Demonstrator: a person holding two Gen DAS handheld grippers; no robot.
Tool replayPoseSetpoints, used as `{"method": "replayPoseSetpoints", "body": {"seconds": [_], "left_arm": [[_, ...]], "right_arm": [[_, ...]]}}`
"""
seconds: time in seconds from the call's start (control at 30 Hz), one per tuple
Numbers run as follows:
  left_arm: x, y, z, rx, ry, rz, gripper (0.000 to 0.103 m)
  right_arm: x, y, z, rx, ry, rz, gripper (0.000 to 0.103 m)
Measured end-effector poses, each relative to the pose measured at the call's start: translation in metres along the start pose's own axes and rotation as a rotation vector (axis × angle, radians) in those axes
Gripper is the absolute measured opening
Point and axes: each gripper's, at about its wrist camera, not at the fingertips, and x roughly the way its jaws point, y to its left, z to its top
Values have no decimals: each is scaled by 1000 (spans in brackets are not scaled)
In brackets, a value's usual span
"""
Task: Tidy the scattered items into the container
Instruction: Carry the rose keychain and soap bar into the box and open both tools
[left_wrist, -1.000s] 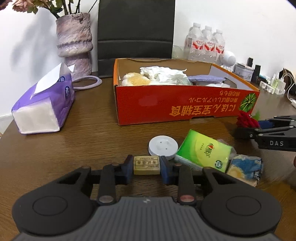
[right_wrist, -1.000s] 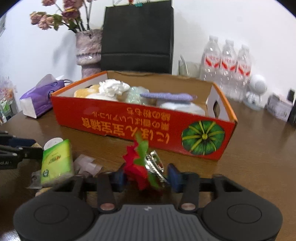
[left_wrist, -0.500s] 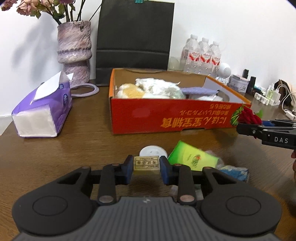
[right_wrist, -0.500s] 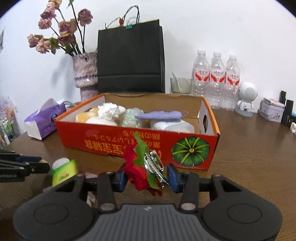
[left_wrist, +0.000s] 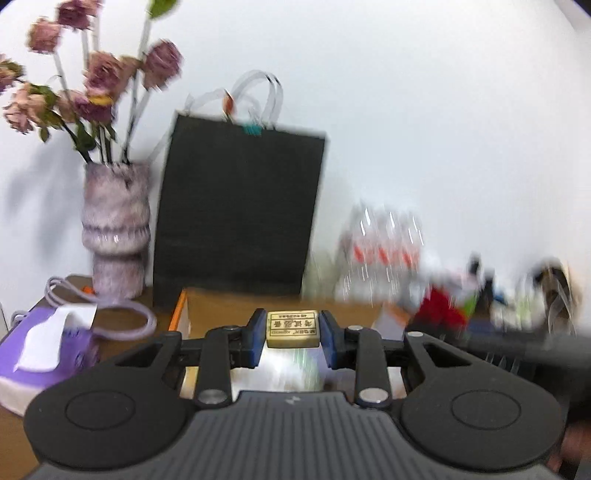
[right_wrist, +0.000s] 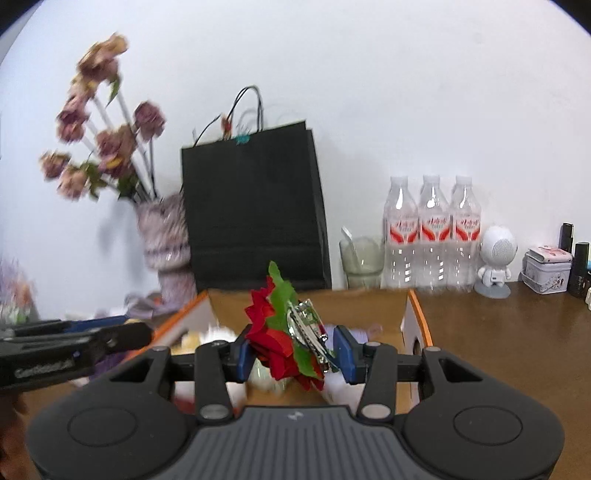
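My left gripper (left_wrist: 292, 338) is shut on a small tan eraser (left_wrist: 292, 328) with printed characters, held above the near part of the orange cardboard box (left_wrist: 177, 314). A red flower hair clip (right_wrist: 286, 332) with green leaves and a silver clasp sits pinched in my right gripper (right_wrist: 293, 354), which is shut on it over the same box (right_wrist: 417, 314). The box holds several pale items, mostly hidden behind the grippers. The left gripper (right_wrist: 74, 343) shows at the left of the right wrist view. In the left wrist view the red flower (left_wrist: 443, 310) appears blurred at the right.
Behind the box stand a black paper bag (right_wrist: 255, 214), a vase of dried flowers (left_wrist: 114, 229), three water bottles (right_wrist: 432, 236), a glass (right_wrist: 360, 262) and a white speaker figure (right_wrist: 496, 258). A purple tissue pack (left_wrist: 48, 347) lies left; a tin (right_wrist: 546, 269) sits far right.
Both grippers have risen from table height and tilted up, carrying the eraser and the flower clip over the box. The loose items on the table have dropped out of view.
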Motion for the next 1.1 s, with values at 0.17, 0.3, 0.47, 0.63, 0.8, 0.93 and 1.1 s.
{"method": "replayPoseSetpoints", "body": {"seconds": [0.17,0.3,0.47,0.63,0.8,0.93,1.1], "left_arm": [[42,-5,-7,10,102,20,31],[66,1,-26,4,194,29,31],[69,4,-29,26,204,52,31],[69,0,-32,41,213,56,32],[66,-1,-29,42,204,147,82],[60,3,-23,23,172,162,103],[62,3,-23,19,182,164,103]], "right_arm": [[40,6,6,-27,73,-21,43],[68,0,-11,-31,177,-55,43],[76,-1,-19,-39,206,-61,43],[78,-2,-22,-33,234,-56,43],[80,-8,-21,-5,258,-75,59],[79,-20,-17,13,274,-138,103],[78,-23,-15,10,270,-149,103]]}}
